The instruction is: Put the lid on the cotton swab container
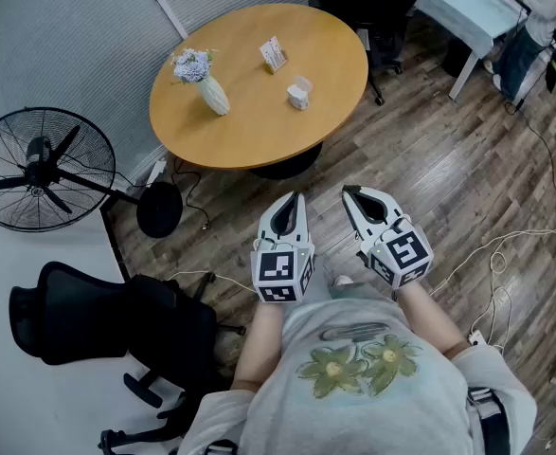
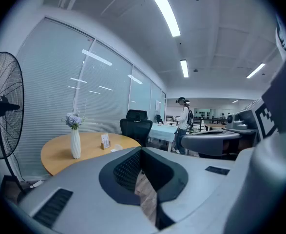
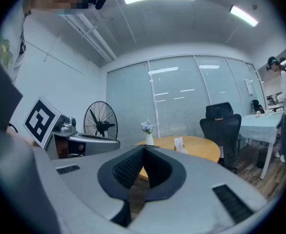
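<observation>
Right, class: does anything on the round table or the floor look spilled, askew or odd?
Nothing is spilled or toppled. The vase, card stand and small clear container stand upright on the round table. Only loose white cables trail across the floor.

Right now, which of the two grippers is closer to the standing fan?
Left. The left gripper hangs over the floor with the fan off to its left; the right gripper sits beside it, on the side away from the fan.
</observation>
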{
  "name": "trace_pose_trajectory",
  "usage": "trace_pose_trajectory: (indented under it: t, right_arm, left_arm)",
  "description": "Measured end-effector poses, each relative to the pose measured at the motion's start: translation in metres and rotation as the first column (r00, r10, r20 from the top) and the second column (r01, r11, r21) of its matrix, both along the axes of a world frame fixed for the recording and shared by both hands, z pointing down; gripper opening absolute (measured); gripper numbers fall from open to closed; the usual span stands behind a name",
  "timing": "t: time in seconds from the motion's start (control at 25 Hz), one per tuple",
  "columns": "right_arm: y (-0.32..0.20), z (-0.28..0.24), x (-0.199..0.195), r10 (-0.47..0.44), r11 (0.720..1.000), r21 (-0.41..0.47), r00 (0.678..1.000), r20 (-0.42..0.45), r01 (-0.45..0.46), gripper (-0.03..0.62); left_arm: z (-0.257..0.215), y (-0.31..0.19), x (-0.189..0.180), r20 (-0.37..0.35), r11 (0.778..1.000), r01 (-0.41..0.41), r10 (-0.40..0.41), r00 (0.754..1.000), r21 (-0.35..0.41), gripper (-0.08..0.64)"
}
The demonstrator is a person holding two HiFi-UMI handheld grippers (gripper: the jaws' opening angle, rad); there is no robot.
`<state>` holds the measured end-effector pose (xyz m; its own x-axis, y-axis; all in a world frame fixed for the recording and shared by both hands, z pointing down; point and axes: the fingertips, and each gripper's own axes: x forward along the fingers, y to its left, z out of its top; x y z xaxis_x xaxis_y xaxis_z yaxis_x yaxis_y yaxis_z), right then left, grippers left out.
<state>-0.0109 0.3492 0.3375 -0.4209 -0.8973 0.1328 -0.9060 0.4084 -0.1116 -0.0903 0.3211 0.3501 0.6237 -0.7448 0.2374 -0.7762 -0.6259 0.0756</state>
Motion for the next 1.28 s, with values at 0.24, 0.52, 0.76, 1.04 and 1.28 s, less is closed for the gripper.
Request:
trace_pose_trajectory:
  t: [0.24,0.52,0.76,1.04,1.28]
  right_arm:
    - [-0.031,0.002,-0.006,0.002,1.000,-0.008,1.000,0.005,-0.002,-0.002]
    - [-0.090,0.005,0.002,0.050,0.999,-0.013,0.999,-0.018,-0.050,0.000]
    - [-0.144,0.005,0.010,0.098,0.995,-0.019,0.995,-0.026,-0.099,0.000]
    - [-0.198,0.014,0.018,0.172,0.983,-0.059,0.985,-0.013,-0.172,0.071]
    - [-0.227,0.027,0.018,0.206,0.975,-0.085,0.979,0.007,-0.205,0.203]
  left_arm:
    - [0.001,-0.028,-0.004,0.017,1.000,-0.023,0.023,1.000,0.002,0.000]
    - [0.007,-0.090,-0.006,0.021,0.999,-0.047,0.047,0.999,-0.010,0.000]
    - [0.010,-0.148,-0.001,0.007,0.997,-0.076,0.076,0.997,-0.018,0.001]
    - [0.008,-0.198,0.007,-0.013,0.983,-0.186,0.186,0.982,-0.009,0.147]
    - [0.023,-0.227,0.000,-0.003,0.972,-0.234,0.234,0.972,0.007,0.273]
